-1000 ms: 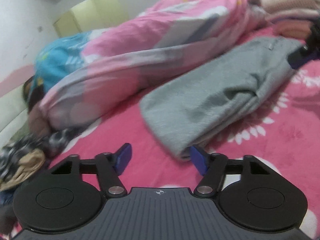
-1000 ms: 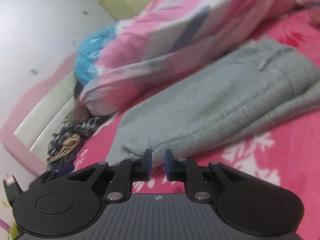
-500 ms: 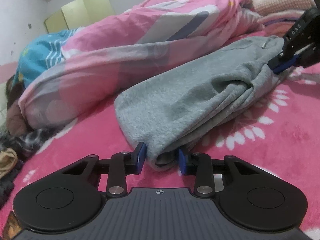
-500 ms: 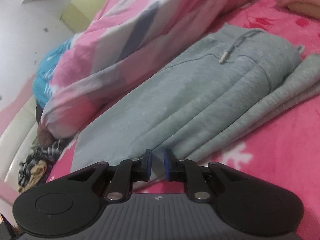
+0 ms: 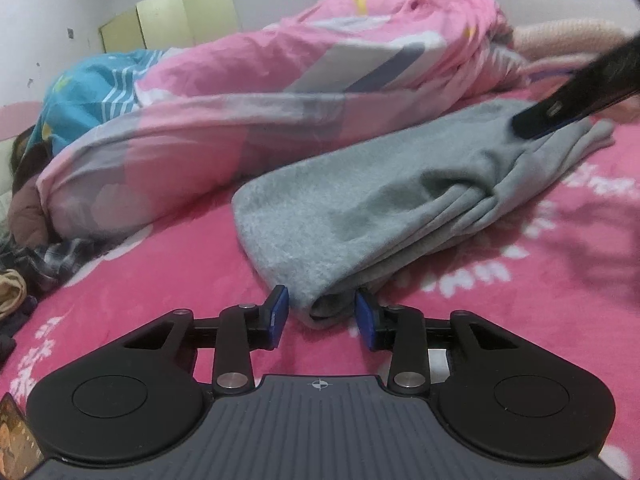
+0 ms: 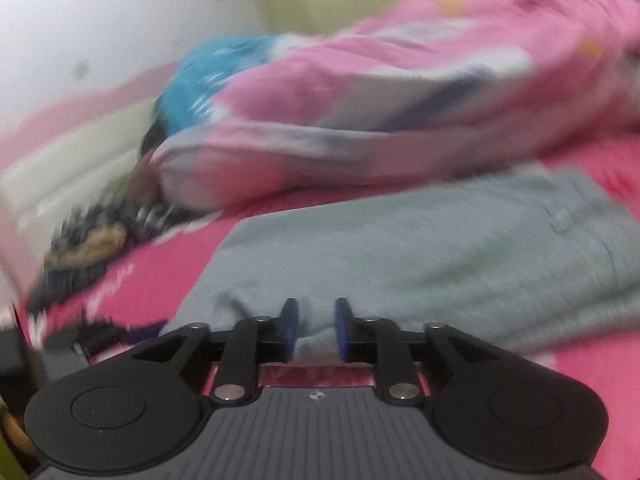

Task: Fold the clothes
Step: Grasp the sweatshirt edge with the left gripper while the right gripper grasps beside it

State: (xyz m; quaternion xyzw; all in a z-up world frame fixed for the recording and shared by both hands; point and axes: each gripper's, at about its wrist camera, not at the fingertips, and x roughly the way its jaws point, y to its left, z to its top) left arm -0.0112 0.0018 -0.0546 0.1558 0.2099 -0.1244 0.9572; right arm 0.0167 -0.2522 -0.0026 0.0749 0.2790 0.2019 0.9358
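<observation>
Grey sweatpants (image 5: 400,200) lie folded lengthwise on the pink floral bedspread (image 5: 160,280), running from lower centre to upper right of the left wrist view. A rolled pink quilt (image 5: 260,92) sits behind them across the upper half, so the near strip of the bed is the working area.

Left claw (image 5: 320,312): the near end of the pants sits between its blue pads, but there is a gap on each side, so the jaws are apart and not clamped. They have just been opening a little. Judgement: it is set at the end to pick it up for a cross fold.

Right claw (image 6: 316,330): view blurred. Jaws apart, and they have just been opening; grey fabric lies between and beyond the pads, with no clear pinch. In the left view its dark body (image 5: 576,96) enters from the upper right, over the far end of the pants, likely releasing there.

Drawstring tip (image 6: 560,216) shows at right.
</observation>
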